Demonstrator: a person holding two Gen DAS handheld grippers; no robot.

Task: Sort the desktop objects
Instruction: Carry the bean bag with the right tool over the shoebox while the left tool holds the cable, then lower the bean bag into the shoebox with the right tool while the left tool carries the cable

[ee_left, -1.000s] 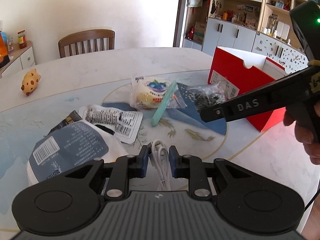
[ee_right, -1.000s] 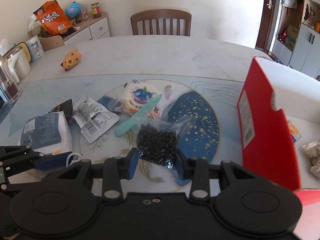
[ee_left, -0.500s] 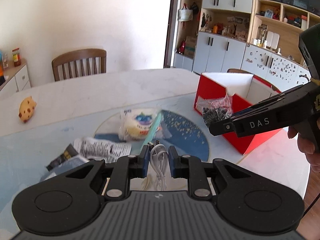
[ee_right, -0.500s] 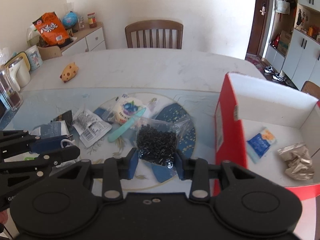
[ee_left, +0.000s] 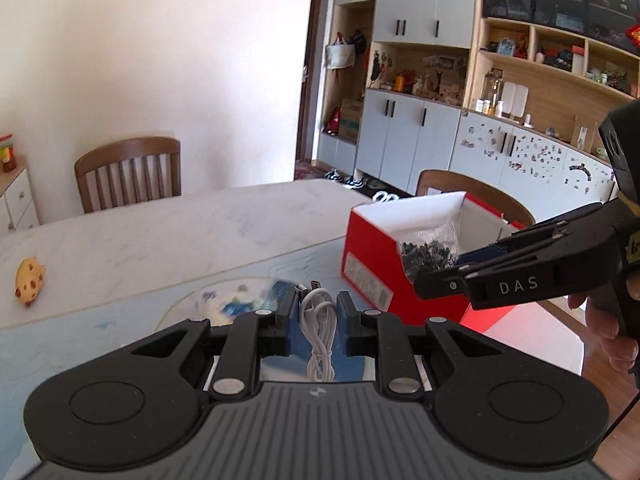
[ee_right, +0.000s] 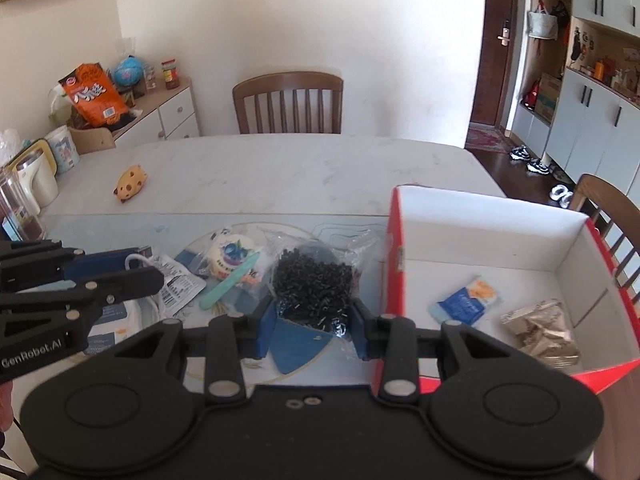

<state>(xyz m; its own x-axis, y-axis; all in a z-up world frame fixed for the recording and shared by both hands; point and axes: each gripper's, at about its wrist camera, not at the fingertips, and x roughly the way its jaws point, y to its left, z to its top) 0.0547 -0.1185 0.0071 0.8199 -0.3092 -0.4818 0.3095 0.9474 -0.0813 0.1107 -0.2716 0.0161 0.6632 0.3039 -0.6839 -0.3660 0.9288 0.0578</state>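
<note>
Between my right claw (ee_right: pixel 312 326) pads sits the clamped bag of black pellets (ee_right: pixel 313 280), just left of the red box (ee_right: pixel 484 236), so I should clear its near wall before releasing, while my left claw (ee_left: pixel 316 320) grips the white cable (ee_left: pixel 319 334).

- The red box (ee_right: pixel 394 280) is open at the top; its tall near wall stands between the table clutter and the white interior.
- Inside, the blue packet (ee_right: pixel 466 300) and the crumpled foil packet (ee_right: pixel 540 330) occupy the floor; the far part is left bare.
- Between the box and the left gripper (ee_right: pixel 154 270), the table is crowded by the pastry packet (ee_right: pixel 234 256) and the green stick (ee_right: pixel 230 286).
- The far marble table (ee_right: pixel 300 168) is taken up only by the spotted toy (ee_right: pixel 130 182).
</note>
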